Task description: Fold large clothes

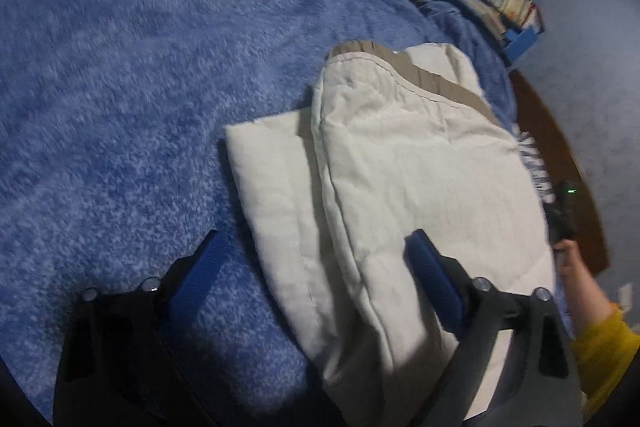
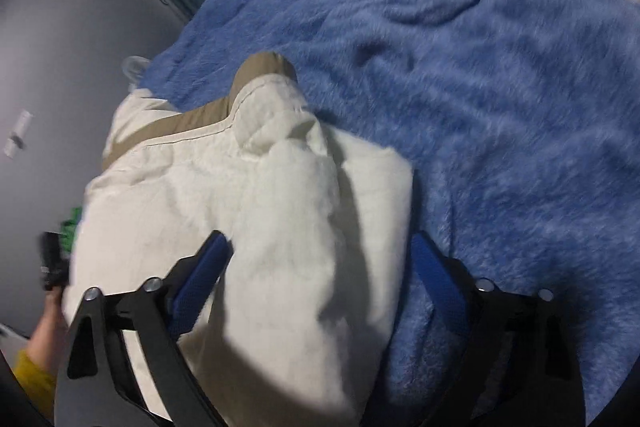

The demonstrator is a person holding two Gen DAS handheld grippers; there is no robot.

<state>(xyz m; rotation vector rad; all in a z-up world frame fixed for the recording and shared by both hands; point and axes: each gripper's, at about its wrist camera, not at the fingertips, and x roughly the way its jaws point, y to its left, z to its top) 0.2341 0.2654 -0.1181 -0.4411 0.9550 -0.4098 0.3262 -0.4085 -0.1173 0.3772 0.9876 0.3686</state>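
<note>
In the left wrist view, the left tool (image 1: 316,247) stood wide open, holding nothing, its blue ribbed fingers (image 1: 434,279) spread above the near edge of the cream garment (image 1: 400,187). The left finger hung over the blue blanket (image 1: 140,87); the right one was over the cloth. The garment lay folded in layers on the fleecy blanket, near the bed's right edge, quilted and creased, with a tan band (image 1: 440,79) along its far end. The person's right hand (image 1: 568,259), in a yellow sleeve, showed at far right.

In the right wrist view, the right tool (image 2: 320,251) was likewise wide open and empty. The garment (image 2: 260,207) filled the space between its fingers, bunched and puffy, the tan band (image 2: 256,71) at the far end, on the shaggy blanket (image 2: 500,87).
</note>
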